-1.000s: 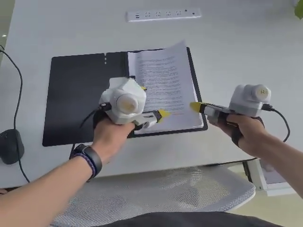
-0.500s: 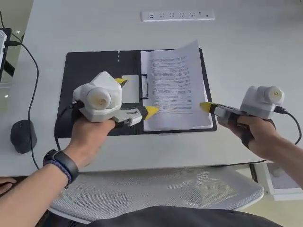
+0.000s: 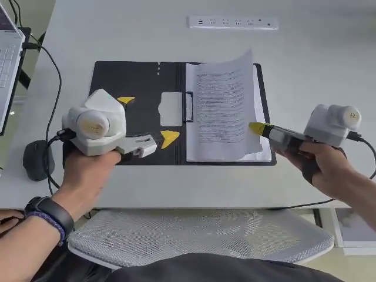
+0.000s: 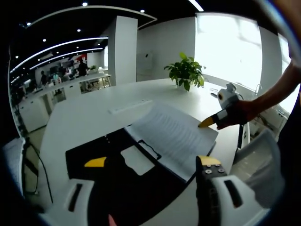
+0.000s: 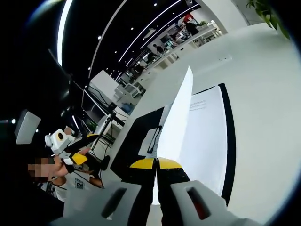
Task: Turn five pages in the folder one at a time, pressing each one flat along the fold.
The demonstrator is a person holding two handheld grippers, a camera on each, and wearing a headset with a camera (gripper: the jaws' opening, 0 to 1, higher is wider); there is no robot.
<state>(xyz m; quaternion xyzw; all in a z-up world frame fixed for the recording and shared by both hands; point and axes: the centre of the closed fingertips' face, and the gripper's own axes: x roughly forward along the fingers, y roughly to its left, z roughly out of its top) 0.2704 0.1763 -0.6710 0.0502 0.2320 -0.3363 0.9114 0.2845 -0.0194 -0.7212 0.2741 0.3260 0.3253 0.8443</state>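
Note:
A black folder lies open on the white table, its clip at the fold and a stack of printed sheets on its right half. My right gripper is shut on the right edge of the top page, which is lifted and curls up off the stack. From the right gripper view that page rises edge-on from the shut yellow tips of the right gripper. My left gripper hovers open over the folder's left cover, holding nothing. In its own view the left gripper has its jaws spread, framing the folder.
A white power strip lies at the table's far edge. A dark mouse with its cable and a laptop corner sit at the left. A mesh chair seat is below the near table edge. A potted plant stands far off.
My left gripper has moved left, from the page's lower left corner to over the black cover, and its jaws have spread. The right gripper has raised the page's edge.

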